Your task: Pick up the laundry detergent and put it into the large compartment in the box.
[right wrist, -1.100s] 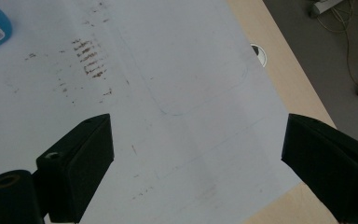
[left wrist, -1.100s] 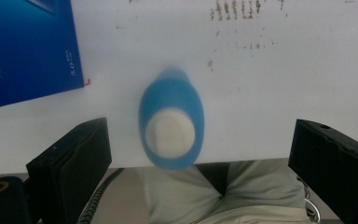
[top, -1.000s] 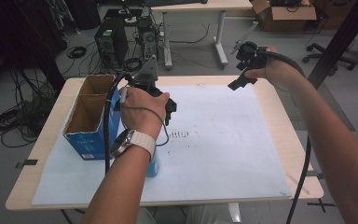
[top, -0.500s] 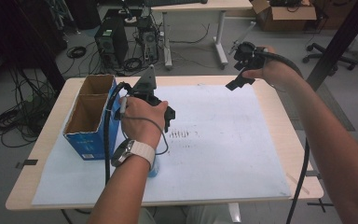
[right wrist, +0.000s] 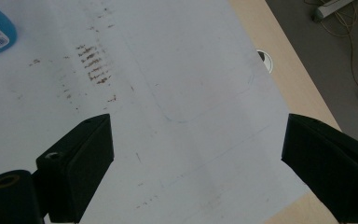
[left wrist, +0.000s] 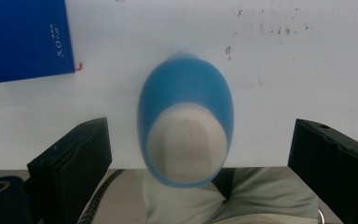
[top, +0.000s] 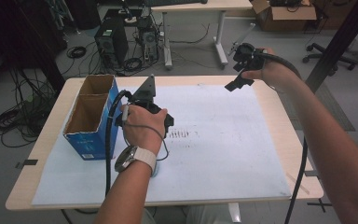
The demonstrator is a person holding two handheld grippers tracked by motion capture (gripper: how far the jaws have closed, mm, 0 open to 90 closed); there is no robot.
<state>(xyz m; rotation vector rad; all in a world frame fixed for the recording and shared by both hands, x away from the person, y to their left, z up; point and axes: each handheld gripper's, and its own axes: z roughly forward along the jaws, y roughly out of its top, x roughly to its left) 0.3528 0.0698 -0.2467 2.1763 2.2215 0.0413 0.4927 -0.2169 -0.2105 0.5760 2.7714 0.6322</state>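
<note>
blue cups: 1 (left wrist: 185,116), near front edge of white sheet (top: 242,154) | blue cardboard boxes: 1 (top: 89,119), two compartments, at sheet's left edge | grippers: 2, left gripper (left wrist: 198,172), right gripper (right wrist: 198,168) | tables: 1 (top: 279,107) | white sheets: 1

I see one blue cup (left wrist: 185,121) in the left gripper view. Its wall is light blue, smooth and rounded; its inside is pale grey-white. It stands upright with the open mouth facing up toward the camera, so I look straight into it and see a flat, empty bottom. It rests on the white sheet (left wrist: 270,84) near the desk's front edge, with the mouth overlapping that edge in the picture. The dark blue box (left wrist: 23,39) lies apart from it, toward the upper left.
</note>
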